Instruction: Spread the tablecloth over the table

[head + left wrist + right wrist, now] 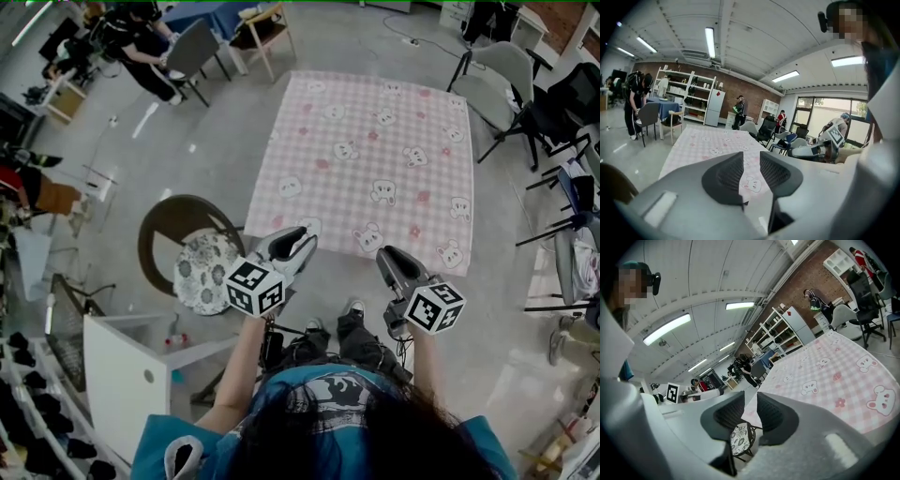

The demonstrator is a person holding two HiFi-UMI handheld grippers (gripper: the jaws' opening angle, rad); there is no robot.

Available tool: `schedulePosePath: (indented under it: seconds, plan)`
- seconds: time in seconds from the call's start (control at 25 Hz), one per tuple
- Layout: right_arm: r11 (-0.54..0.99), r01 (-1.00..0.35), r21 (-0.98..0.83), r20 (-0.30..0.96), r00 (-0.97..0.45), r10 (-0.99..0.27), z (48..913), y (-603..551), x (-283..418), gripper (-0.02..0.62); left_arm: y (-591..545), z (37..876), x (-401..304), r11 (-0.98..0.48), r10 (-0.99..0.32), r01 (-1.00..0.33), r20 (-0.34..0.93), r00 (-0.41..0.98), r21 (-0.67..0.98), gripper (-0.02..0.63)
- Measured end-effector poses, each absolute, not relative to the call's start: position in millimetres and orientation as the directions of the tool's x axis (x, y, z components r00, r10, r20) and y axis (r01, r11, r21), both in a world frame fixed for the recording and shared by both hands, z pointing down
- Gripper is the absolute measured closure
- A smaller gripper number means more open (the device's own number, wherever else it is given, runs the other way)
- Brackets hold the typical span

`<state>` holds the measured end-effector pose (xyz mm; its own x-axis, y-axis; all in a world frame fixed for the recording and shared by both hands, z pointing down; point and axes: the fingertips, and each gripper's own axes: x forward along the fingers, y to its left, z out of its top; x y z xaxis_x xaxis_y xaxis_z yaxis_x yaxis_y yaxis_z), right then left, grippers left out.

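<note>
The pink checked tablecloth (375, 169) with bear prints lies flat over the table in front of me, and its near edge hangs just beyond my grippers. My left gripper (298, 236) is held up near the cloth's near left corner, its jaws apart with nothing between them. The right gripper (389, 255) hovers by the near edge further right, also with an empty gap. In the left gripper view the jaws (751, 161) frame the cloth (708, 140) beyond them. From the right gripper (751, 404) the cloth (825, 376) stretches away on the right.
A round stool with a patterned cushion (204, 272) stands at my left beside a dark round chair (183, 230). A white cabinet (127, 375) is at lower left. Office chairs (525, 103) line the right side. A person (141, 42) bends over a chair at the far left.
</note>
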<state>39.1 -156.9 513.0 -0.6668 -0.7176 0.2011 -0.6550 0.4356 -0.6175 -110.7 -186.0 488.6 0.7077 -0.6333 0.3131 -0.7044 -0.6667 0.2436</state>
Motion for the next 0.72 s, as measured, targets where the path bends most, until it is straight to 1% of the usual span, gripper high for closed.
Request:
schedulePosePath:
  seconds: [0.16,0.28,0.4,0.52,0.72]
  plan:
    - [0.462,-0.652,-0.601,0.193,-0.68,-0.707,500,-144,10,0.528,-166,473,-121,-0.699,-0.626,-0.684,0.282,0.727,0.21,0.524]
    - [0.481,-0.651,-0.587,0.177,-0.683,-0.709,488,-135,-8,0.541,-153,470,-123,-0.727,-0.603,-0.656,0.268,0.752,0.204,0.544]
    - [0.504,-0.646,-0.573,0.15,-0.688,-0.71,474,-126,-27,0.564,-143,467,-126,-0.749,-0.579,-0.628,0.251,0.775,0.211,0.56]
    - [0.522,-0.649,-0.553,0.131,-0.686,-0.715,462,-119,-41,0.585,-135,460,-126,-0.777,-0.551,-0.594,0.231,0.802,0.208,0.59]
    - [0.53,-0.674,-0.515,0.119,-0.668,-0.735,451,-106,-56,0.6,-122,454,-126,-0.82,-0.507,-0.546,0.223,0.833,0.174,0.591]
